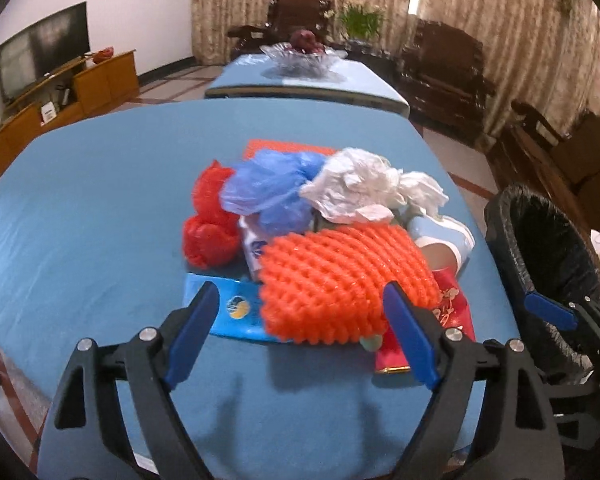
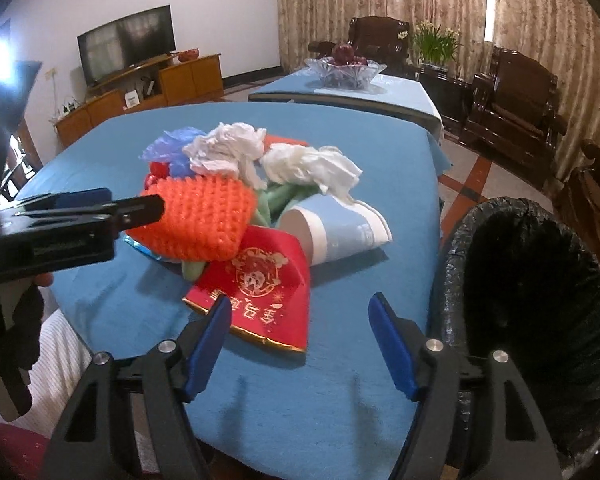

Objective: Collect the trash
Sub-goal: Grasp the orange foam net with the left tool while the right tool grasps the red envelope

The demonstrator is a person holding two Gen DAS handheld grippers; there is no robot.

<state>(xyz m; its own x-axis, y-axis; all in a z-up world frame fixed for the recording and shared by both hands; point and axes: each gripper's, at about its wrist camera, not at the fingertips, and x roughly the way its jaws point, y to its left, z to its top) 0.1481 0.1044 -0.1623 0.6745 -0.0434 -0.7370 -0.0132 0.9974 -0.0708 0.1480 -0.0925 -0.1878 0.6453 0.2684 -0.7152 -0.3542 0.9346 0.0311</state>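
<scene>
A pile of trash lies on the blue table [image 1: 80, 220]: an orange foam net [image 1: 340, 280], a red plastic bag [image 1: 210, 224], a blue plastic bag [image 1: 268, 188], crumpled white tissue [image 1: 360, 184], a blue-and-white paper cup [image 1: 444, 240] on its side and a red envelope [image 2: 260, 292]. My left gripper [image 1: 300, 312] is open, its fingers on either side of the orange net's near edge. My right gripper [image 2: 298, 328] is open and empty just in front of the red envelope. A bin with a black liner [image 2: 540, 300] stands at the table's right edge.
A second blue table [image 1: 340, 76] behind holds a glass fruit bowl [image 1: 300, 56]. Dark wooden chairs [image 2: 512, 96] stand at the back and right. A TV [image 2: 128, 48] on a wooden cabinet is at the left wall. A blue flat packet [image 1: 228, 312] lies under the pile.
</scene>
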